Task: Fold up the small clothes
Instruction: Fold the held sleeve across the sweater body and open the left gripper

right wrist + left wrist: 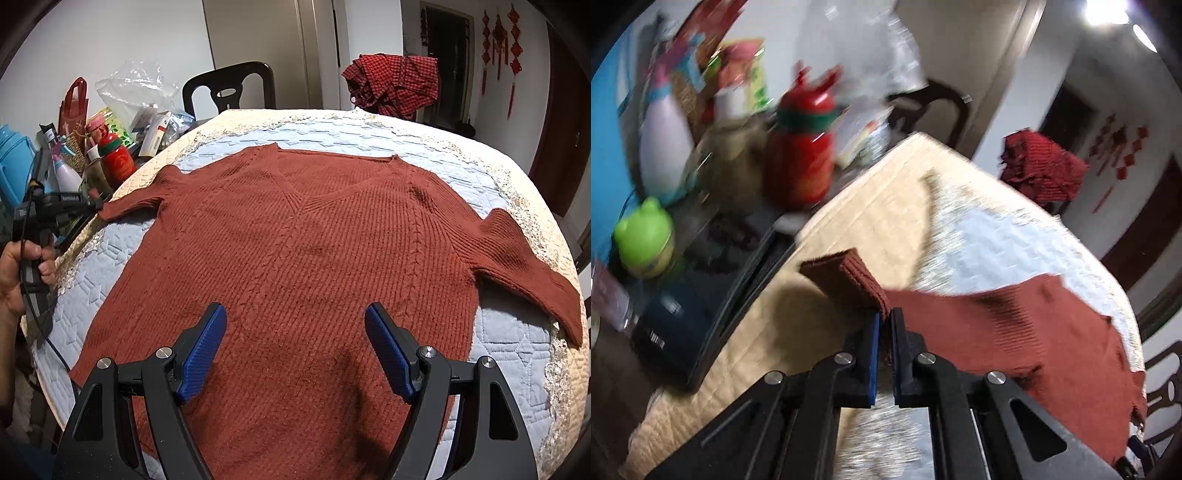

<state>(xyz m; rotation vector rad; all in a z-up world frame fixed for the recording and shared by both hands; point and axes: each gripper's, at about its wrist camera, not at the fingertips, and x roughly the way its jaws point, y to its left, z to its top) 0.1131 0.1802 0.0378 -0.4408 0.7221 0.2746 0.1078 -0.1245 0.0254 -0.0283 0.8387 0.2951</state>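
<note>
Many bottles point(114, 158) crowd beside the sweater point(295, 258) — left gripper point(885, 317) clamps its cuff point(849, 277), right gripper point(295, 347) gapes.

White walls point(110, 44), dark chair point(229, 88)

Home, dining-room area. Table point(461, 177) covered with a quilted blue-and-cream pad, dark wooden dining chair point(229, 90) at the far side. Household clutter along the left edge: red sauce bottle point(117, 158), plastic bag point(136, 88), red gift bag point(74, 107), cartons. Red Chinese knot decorations point(500, 40) on the white wall by a dark doorway point(448, 62). Red checked garment point(395, 85) draped over another chair back.
</note>
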